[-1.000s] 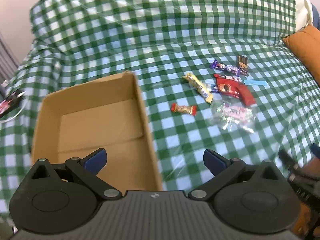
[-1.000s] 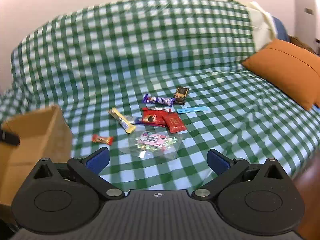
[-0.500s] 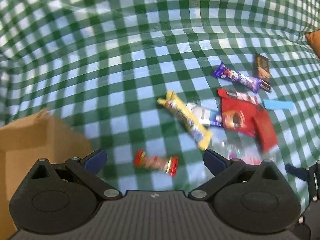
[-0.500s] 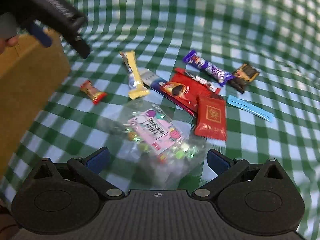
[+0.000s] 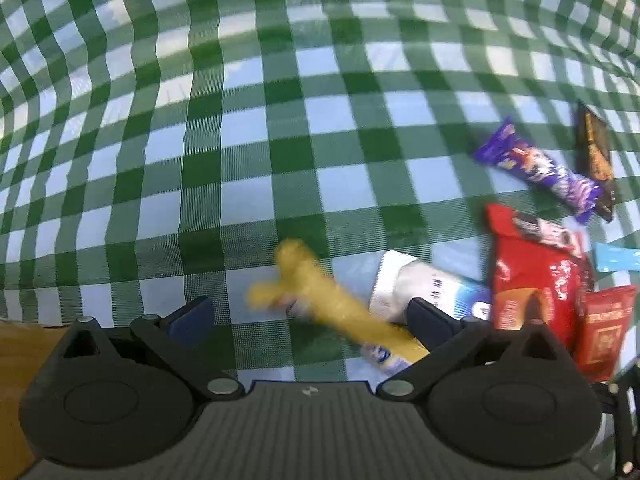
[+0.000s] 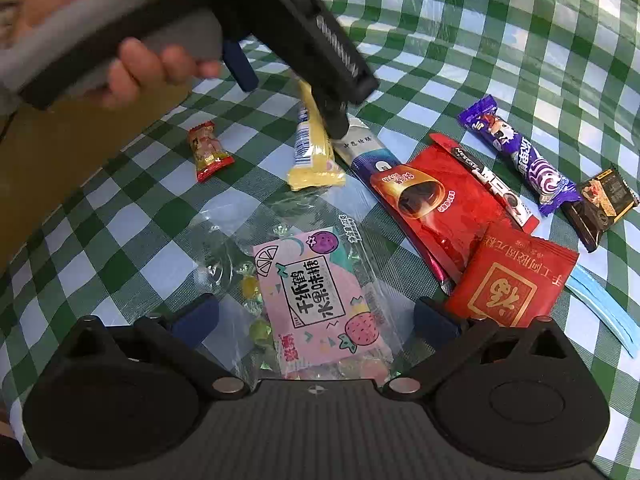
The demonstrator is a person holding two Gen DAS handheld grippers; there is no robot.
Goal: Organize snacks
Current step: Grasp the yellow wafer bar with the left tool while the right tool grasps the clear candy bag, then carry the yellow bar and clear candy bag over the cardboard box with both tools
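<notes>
Snacks lie on a green checked cloth. My left gripper point(image 5: 308, 316) is open, low over the yellow bar point(image 5: 320, 300), which lies between its fingers; it shows in the right wrist view point(image 6: 314, 152) with the left gripper point(image 6: 288, 96) above it. My right gripper point(image 6: 316, 320) is open over the clear candy bag point(image 6: 316, 292). Nearby lie a small red candy point(image 6: 208, 150), a white-blue packet point(image 6: 368, 152), a red pouch point(image 6: 436, 200), a red square packet point(image 6: 512, 284), a purple bar point(image 6: 516, 156), a dark chocolate point(image 6: 600, 204) and a blue strip point(image 6: 600, 304).
The brown cardboard box point(image 6: 68, 152) stands at the left, its edge also showing in the left wrist view point(image 5: 16, 340). A hand point(image 6: 132, 52) holds the left gripper's handle.
Both grippers have dropped closer to the snacks. The left gripper moved right from the box to the yellow bar. The right gripper closed in on the candy bag.
</notes>
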